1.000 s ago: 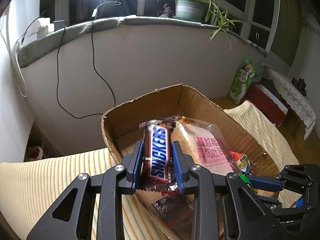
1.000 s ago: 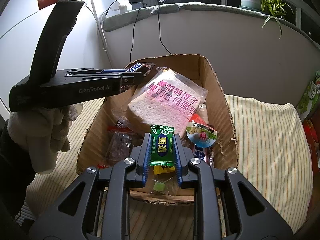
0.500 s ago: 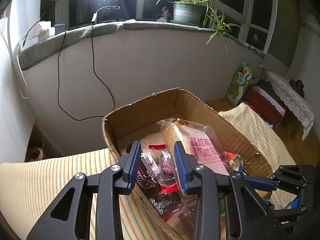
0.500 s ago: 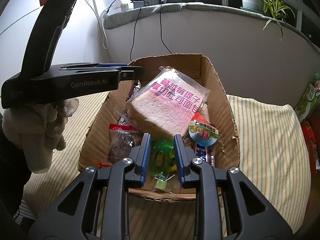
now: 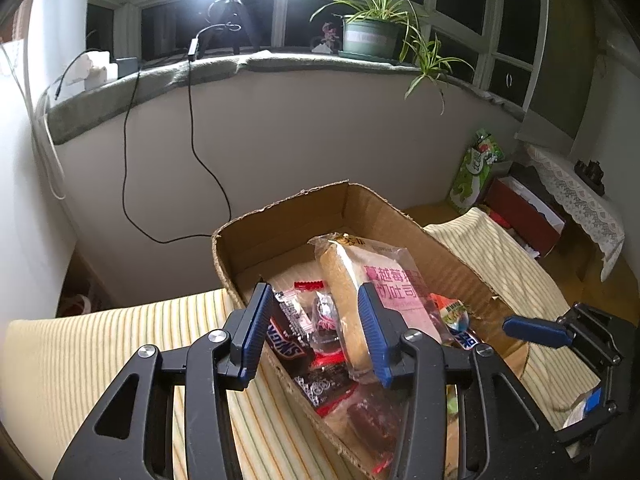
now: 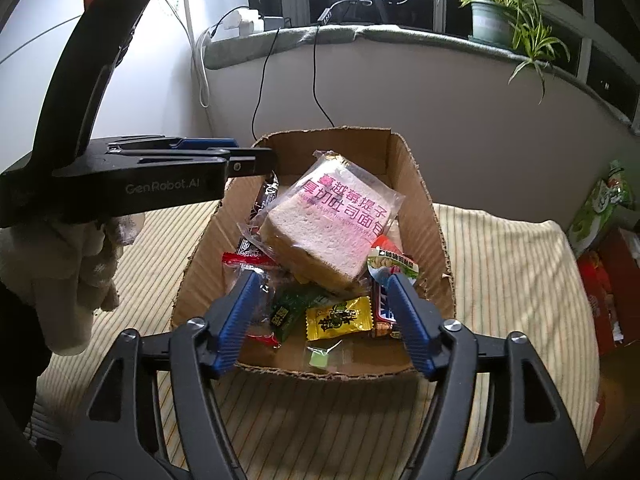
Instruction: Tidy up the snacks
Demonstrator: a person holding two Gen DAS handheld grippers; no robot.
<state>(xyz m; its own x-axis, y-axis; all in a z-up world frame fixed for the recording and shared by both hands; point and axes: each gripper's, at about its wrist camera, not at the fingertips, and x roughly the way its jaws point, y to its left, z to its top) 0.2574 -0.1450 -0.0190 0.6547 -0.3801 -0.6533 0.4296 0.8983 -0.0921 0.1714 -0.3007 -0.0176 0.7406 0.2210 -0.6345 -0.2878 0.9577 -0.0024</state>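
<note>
A cardboard box (image 5: 460,264) (image 6: 424,208) sits on a striped cloth. It holds a bagged bread slice (image 6: 332,224) (image 5: 384,280), a Snickers bar (image 5: 286,342), a green candy packet (image 6: 292,308), a yellow packet (image 6: 340,316) and other wrapped snacks. My left gripper (image 5: 316,336) is open and empty over the box's left edge. It also shows in the right wrist view (image 6: 208,148). My right gripper (image 6: 324,320) is open and empty above the box's near end.
The striped cloth (image 6: 500,264) spreads around the box. A grey wall with a black cable (image 5: 132,184) stands behind. A green bag (image 5: 476,168) and a red box (image 5: 524,216) sit at the right. A potted plant (image 5: 372,32) is on the sill.
The left gripper opened and let the Snickers bar fall into the box. The right gripper opened and let the green packet fall into the box. Both opened wider since.
</note>
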